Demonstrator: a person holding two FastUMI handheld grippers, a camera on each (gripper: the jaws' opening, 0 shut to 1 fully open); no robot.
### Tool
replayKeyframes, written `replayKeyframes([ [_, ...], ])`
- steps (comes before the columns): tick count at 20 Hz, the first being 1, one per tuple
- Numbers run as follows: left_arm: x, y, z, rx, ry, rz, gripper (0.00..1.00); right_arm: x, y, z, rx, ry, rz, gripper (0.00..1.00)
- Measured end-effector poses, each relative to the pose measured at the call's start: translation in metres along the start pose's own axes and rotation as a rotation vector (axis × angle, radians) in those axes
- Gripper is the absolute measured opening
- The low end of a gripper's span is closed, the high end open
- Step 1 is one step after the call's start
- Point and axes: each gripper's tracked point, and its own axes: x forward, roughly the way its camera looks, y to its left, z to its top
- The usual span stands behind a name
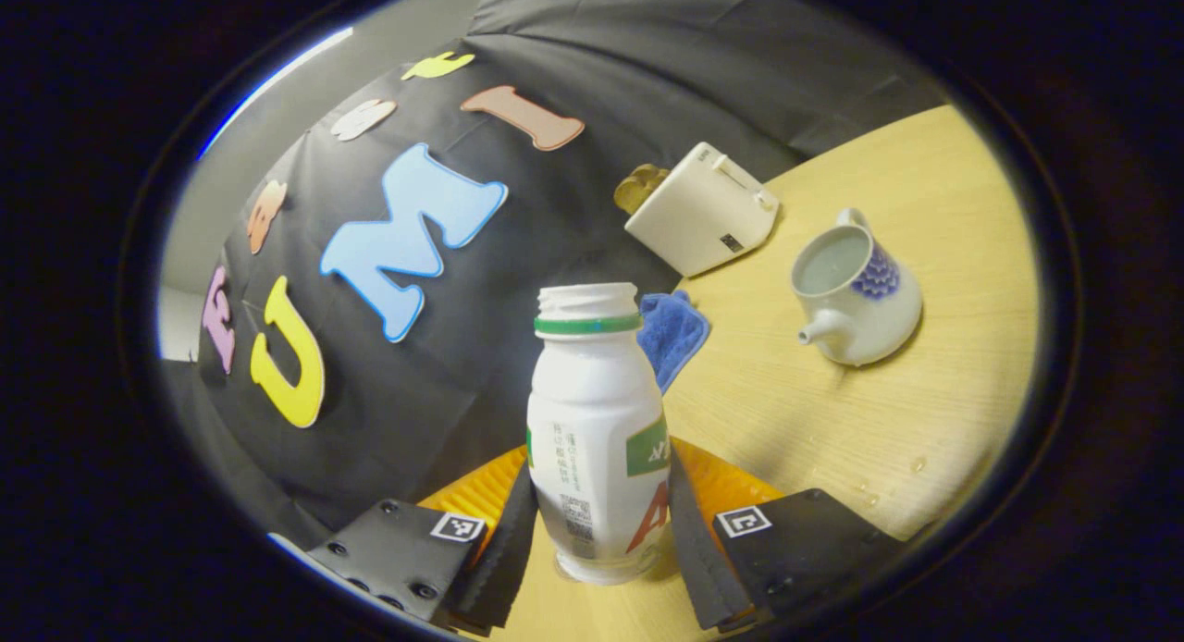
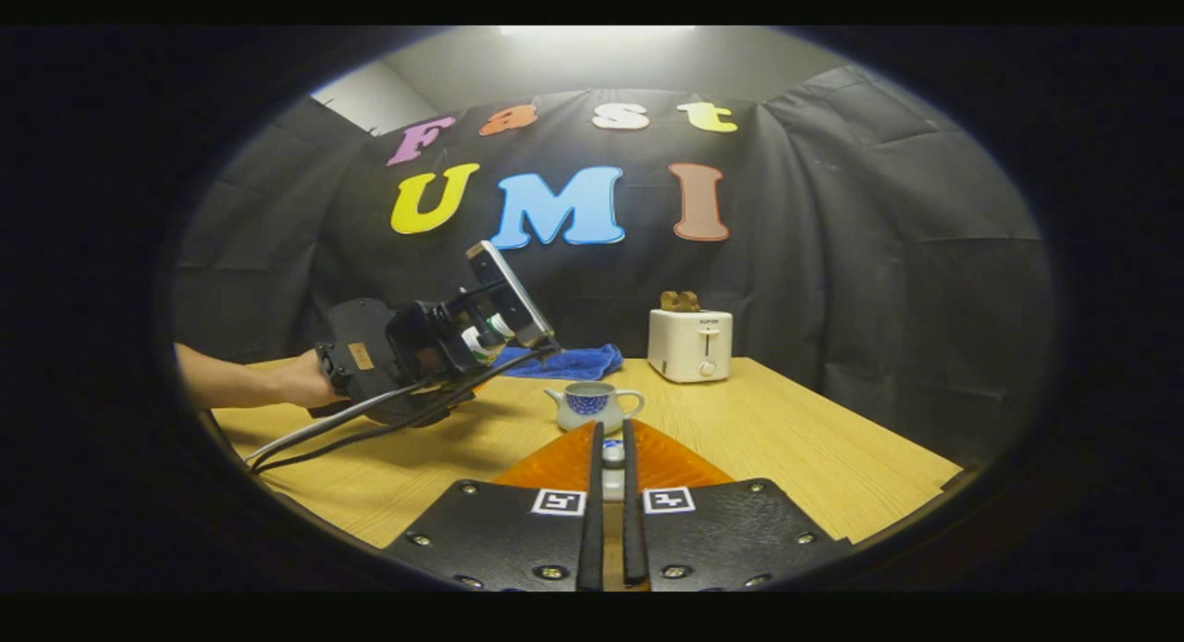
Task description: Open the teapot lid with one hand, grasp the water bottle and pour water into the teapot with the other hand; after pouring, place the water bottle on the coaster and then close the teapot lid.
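In the left gripper view the left gripper (image 1: pixel 601 522) is clamped on the water bottle (image 1: pixel 597 420), one finger on each side of its lower body; the bottle is uncapped and appears lifted off the table (image 1: pixel 832 420). The teapot (image 1: pixel 856 295) stands apart to the right, lid off, its inside open to sight, with a few drops on the wood near it. A toaster (image 1: pixel 703 212) and a blue cloth (image 1: pixel 672 332) lie behind. In the right gripper view the right gripper (image 2: pixel 610 494) is nearly closed on a small piece that is likely the teapot lid (image 2: pixel 612 452), held short of the teapot (image 2: pixel 592 403); the left gripper (image 2: pixel 435 346) hangs tilted to the left. Only this view shows the lid and the bottle's lean; only the other shows the pot's open mouth. The narrow lid knob could slip from such a thin pinch, and the open bottle could spill if tipped away from the pot.
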Motion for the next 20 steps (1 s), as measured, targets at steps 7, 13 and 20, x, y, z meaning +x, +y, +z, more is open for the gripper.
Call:
replayKeyframes([
  [7, 0.007, -0.015, 0.012, 0.193, 0.012, -0.004, 0.82, 0.000, -0.005, -0.004, 0.015, 0.006, 0.004, 0.08],
  [13, 0.011, -0.030, 0.022, 0.284, 0.007, -0.017, 0.82, 0.000, -0.007, -0.005, 0.014, 0.009, 0.002, 0.08],
  [20, 0.014, -0.032, 0.040, 0.410, -0.036, 0.038, 0.82, -0.001, -0.011, -0.004, 0.029, 0.009, -0.004, 0.08],
])
